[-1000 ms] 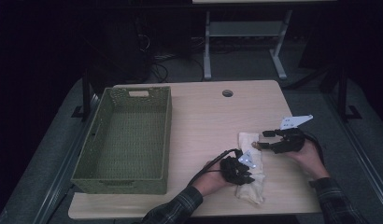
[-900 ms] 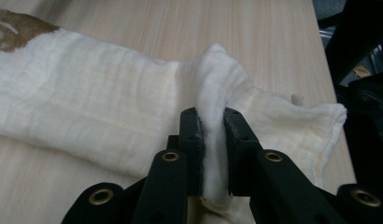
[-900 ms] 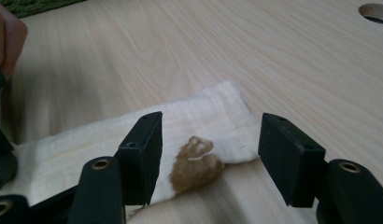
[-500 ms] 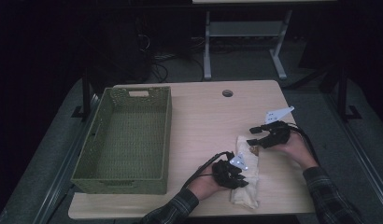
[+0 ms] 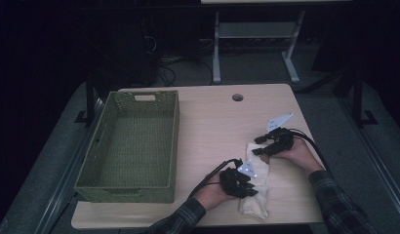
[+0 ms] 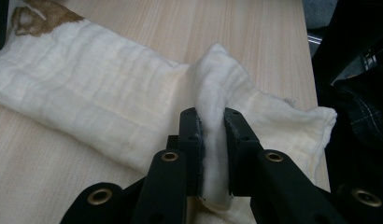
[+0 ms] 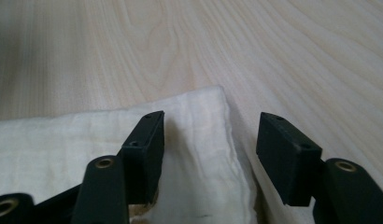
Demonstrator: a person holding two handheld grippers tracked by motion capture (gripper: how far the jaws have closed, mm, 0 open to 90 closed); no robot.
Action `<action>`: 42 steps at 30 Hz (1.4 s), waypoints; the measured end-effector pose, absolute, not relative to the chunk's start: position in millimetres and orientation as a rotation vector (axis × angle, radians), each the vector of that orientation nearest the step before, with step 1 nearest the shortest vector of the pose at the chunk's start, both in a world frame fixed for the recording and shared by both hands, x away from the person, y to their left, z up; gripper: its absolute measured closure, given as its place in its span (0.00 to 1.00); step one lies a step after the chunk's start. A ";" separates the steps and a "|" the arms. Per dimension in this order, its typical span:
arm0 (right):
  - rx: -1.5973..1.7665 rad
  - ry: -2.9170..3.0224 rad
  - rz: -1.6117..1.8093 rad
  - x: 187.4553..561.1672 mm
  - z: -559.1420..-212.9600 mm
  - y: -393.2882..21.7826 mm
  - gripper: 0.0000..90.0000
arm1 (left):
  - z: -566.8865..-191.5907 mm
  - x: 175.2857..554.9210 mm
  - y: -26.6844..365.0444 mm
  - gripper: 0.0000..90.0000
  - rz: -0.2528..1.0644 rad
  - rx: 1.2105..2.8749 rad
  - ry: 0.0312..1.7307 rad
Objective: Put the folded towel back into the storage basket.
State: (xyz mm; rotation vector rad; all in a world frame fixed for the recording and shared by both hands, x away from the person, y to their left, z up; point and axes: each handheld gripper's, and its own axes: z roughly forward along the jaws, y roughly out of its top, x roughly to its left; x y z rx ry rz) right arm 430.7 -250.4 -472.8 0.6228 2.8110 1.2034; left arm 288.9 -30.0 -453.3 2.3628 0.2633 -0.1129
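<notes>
The left tool (image 6: 212, 140) is pinching a raised fold of a cream cloth (image 6: 101, 102) between its two black jaws, which press on the fabric from both sides. The right tool (image 7: 208, 140) has its jaws spread, and they have just been closing a little; one jaw sits over the cloth's far corner and the other over bare wood just beside the edge, with the corner between them but not yet gripped. Seen from above, the left tool (image 5: 239, 181) is near the person's edge of the table (image 5: 212, 122), with the cloth (image 5: 254, 195) lying under and beyond it as a long narrow strip reaching to the right tool (image 5: 266, 145). The cloth looks soft and crinkled, folded into a band, with a brown print showing at one end in the left gripper view. Well away from the left tool stands an empty green woven basket (image 5: 98, 161). Judging by this, the folding or handling of the cloth is partway along: one end is secured, the other corner remains to be grasped, and nothing has yet gone into the basket.
</notes>
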 end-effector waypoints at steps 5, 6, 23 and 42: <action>0.527 2.801 1.162 425.9 -472.9 -251.5 0.57 | -453.4 288.9 -29.7 0.87 -0.116 2.362 0.271; 0.522 2.803 1.163 424.2 -472.9 -252.2 0.61 | -453.4 289.0 -29.6 0.87 -0.116 2.362 0.271; 0.596 2.878 1.222 421.9 -466.5 -248.9 0.91 | -446.7 296.5 -25.3 0.88 -0.127 2.331 0.285; 0.452 2.825 1.254 434.4 -404.2 -221.3 0.91 | -384.0 307.5 5.0 0.88 0.007 2.283 0.378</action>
